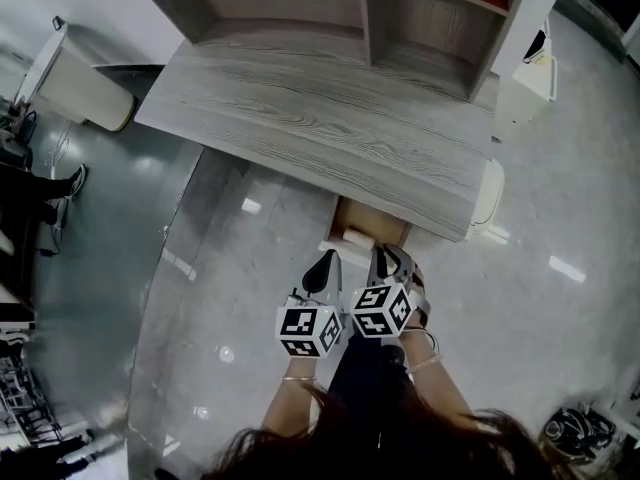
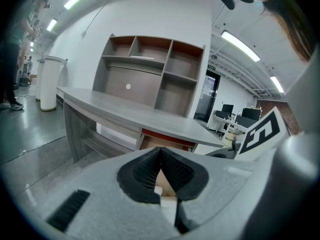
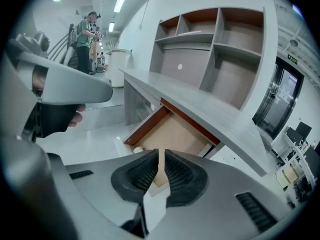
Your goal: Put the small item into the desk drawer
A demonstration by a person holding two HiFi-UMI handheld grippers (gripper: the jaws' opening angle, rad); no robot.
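Observation:
The grey wooden desk (image 1: 330,118) has its drawer (image 1: 375,220) pulled out toward me, its pale brown floor showing. A small white item (image 1: 357,236) lies in the drawer near the front edge; in the right gripper view the item (image 3: 137,149) sits by the drawer's front left corner. Both grippers hover side by side just in front of the drawer. My left gripper (image 1: 328,261) is shut, tips touching (image 2: 160,154), with nothing held. My right gripper (image 1: 385,258) shows a narrow gap between its pads (image 3: 161,156), with nothing in it.
A shelf unit (image 1: 420,8) stands on the desk's back. A white bin (image 1: 75,78) is at the desk's left end and a white cabinet (image 1: 530,78) at its right. A person (image 3: 90,31) stands far off. A dark object (image 1: 580,433) lies on the floor at lower right.

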